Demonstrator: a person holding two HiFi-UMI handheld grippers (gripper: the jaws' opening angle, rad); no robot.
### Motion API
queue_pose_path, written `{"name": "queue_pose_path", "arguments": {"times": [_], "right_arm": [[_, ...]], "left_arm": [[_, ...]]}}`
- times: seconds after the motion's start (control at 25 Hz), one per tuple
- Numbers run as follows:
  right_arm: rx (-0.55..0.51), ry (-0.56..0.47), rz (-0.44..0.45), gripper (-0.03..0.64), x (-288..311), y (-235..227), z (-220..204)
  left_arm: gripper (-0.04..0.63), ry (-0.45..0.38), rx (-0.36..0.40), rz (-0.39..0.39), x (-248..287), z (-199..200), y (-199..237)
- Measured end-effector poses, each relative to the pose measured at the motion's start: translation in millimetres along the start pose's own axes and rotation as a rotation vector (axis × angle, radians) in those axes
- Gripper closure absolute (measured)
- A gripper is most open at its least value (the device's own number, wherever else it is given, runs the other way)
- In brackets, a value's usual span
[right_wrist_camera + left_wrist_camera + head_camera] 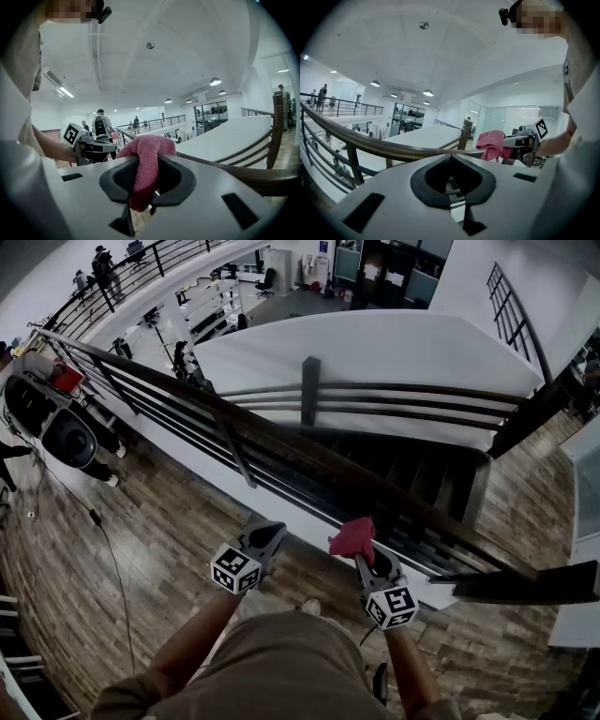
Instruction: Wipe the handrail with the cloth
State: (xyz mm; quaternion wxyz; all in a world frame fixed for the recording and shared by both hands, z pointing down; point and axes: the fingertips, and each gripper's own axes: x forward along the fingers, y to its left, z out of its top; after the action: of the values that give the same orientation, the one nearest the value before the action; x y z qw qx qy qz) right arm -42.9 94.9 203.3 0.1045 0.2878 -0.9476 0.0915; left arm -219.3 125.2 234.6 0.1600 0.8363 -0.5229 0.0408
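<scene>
The dark wooden handrail [281, 442] runs from upper left to lower right across the head view, on black metal bars. My right gripper [360, 551] is shut on a pink cloth [352, 537] just short of the rail on the near side. In the right gripper view the cloth [146, 161] bulges out between the jaws, with the handrail [243, 171] beyond. My left gripper [271, 532] hangs beside it to the left, shut and holding nothing, also short of the rail. In the left gripper view the handrail [389, 149] passes just past the jaw tips, and the cloth [492, 145] shows at right.
Past the rail a staircase [412, 474] drops away, with a second railing and post [309, 390] behind. Round black equipment [67, 435] and a floor cable [103, 531] sit at left on the wooden floor [159, 549]. People stand on a far balcony [103, 273].
</scene>
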Motion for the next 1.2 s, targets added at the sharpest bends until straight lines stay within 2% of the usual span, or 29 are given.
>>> {"name": "queue_pose_path", "arguments": {"times": [0.36,0.56,0.72,0.92,1.2], "right_arm": [[0.044,-0.002,-0.092,0.545,99,40,25],[0.130,-0.024,-0.108,0.545,148,65,40],[0.071,-0.004,-0.116,0.545,172,82,40],[0.004,0.022,-0.069,0.545,204,96,44],[-0.008,0.030,0.032,0.545,266,95,67]], "left_arm": [[0.578,0.013,-0.010,-0.023,-44,15,112],[0.578,0.014,-0.001,-0.047,-63,23,165],[0.578,0.018,0.008,-0.053,-70,24,193],[0.578,0.034,0.015,-0.008,-70,28,229],[0.578,0.009,-0.013,0.101,-74,45,268]]}}
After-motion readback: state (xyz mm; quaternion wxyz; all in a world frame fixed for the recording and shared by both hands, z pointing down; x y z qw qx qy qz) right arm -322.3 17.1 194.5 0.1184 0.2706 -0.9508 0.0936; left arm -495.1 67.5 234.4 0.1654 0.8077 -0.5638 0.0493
